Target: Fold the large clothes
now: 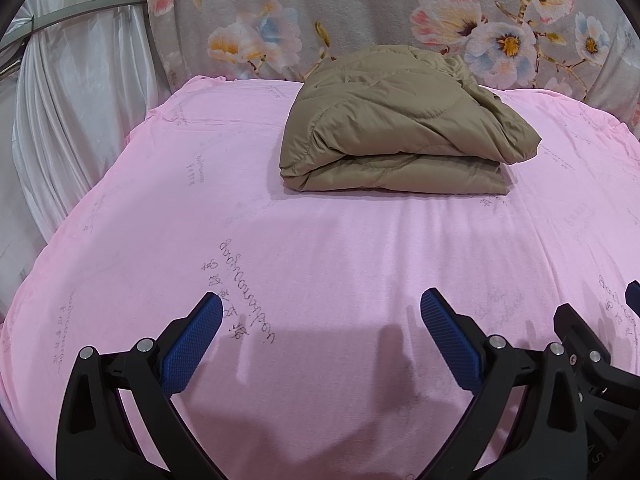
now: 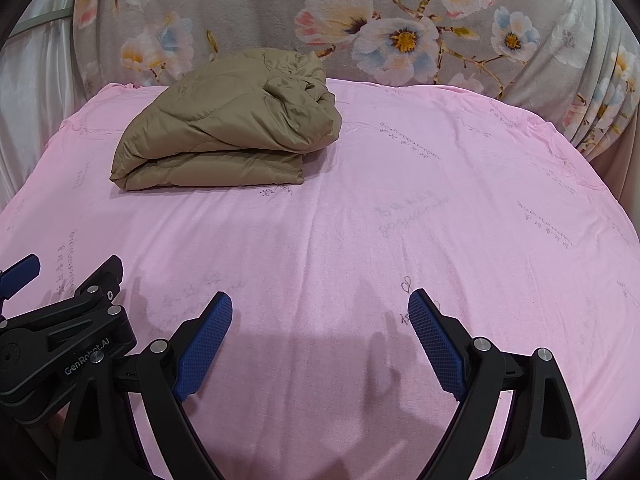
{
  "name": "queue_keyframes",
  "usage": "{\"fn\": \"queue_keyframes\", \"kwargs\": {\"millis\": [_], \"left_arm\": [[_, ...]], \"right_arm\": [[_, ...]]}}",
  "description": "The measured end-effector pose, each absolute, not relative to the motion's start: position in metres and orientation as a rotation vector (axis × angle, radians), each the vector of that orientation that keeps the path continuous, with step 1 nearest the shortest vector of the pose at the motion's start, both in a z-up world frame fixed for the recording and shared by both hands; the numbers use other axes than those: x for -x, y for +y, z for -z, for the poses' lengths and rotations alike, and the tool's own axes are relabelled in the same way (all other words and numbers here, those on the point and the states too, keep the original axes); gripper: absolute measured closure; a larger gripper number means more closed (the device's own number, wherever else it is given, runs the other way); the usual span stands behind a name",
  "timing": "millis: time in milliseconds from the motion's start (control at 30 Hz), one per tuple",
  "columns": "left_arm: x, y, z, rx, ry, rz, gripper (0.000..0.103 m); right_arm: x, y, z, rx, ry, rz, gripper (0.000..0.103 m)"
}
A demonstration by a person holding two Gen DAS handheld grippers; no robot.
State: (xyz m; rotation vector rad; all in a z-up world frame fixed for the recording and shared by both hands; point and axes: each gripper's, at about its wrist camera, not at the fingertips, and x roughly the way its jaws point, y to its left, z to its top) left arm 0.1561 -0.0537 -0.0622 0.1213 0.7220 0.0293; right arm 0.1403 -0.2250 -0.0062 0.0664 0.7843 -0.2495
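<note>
Plainly, from the left wrist you see the jacket (image 1: 404,128) already folded into a thick bundle, lying toward the far edge of the pink sheet (image 1: 280,240), just in front of the floral cloth (image 1: 360,8); its rounded folded edge faces you, its layered open edges show along the near side, and its long axis runs across the picture, left to right; the crumpled, looser end sits at the right; your left gripper (image 1: 320,340) hangs over bare sheet well short of the jacket, fingers spread wide with nothing between them; the folding looks done or nearly so, so I judge the step in hand to be a pause after the last fold, or a check of the result.

From the right wrist the jacket (image 2: 228,140) sits at the upper left, the same long axis crosswise, the puffy end toward the middle of the sheet (image 2: 400,220); your right gripper (image 2: 320,340) is also wide apart and empty, hovering over the sheet, well apart from the jacket; the left gripper's body shows at the left edge, just beside yours; if you want a tidier bundle, the next move calls for reaching forward to the loose end and tucking or pressing it flat; otherwise you may leave it.
</note>
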Motion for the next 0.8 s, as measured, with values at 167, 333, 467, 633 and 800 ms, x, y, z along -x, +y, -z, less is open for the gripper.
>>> {"fn": "queue_keyframes", "kwargs": {"millis": [167, 333, 467, 633, 800], "left_arm": [[-0.1596, -0.0517, 0.0608, -0.126, 0.721, -0.034, 0.007], [-0.1583, -0.0527, 0.061, -0.125, 0.717, -0.034, 0.007], [-0.1571, -0.0515, 0.0602, -0.122, 0.713, -0.038, 0.008], [-0.1557, -0.0527, 0.0607, -0.121, 0.712, -0.037, 0.008], [-0.1572, -0.0523, 0.0605, -0.117, 0.714, -0.034, 0.008]], "right_arm": [[-0.14, -0.2246, 0.0064, -0.069, 0.784, 0.25, 0.016], [-0.1401, -0.2247, 0.0057, -0.069, 0.783, 0.25, 0.016], [-0.1401, -0.2241, 0.0047, -0.067, 0.783, 0.25, 0.016], [-0.1402, -0.2233, 0.0041, -0.067, 0.782, 0.252, 0.016], [-0.1402, -0.2233, 0.0041, -0.067, 0.782, 0.251, 0.016]]}}
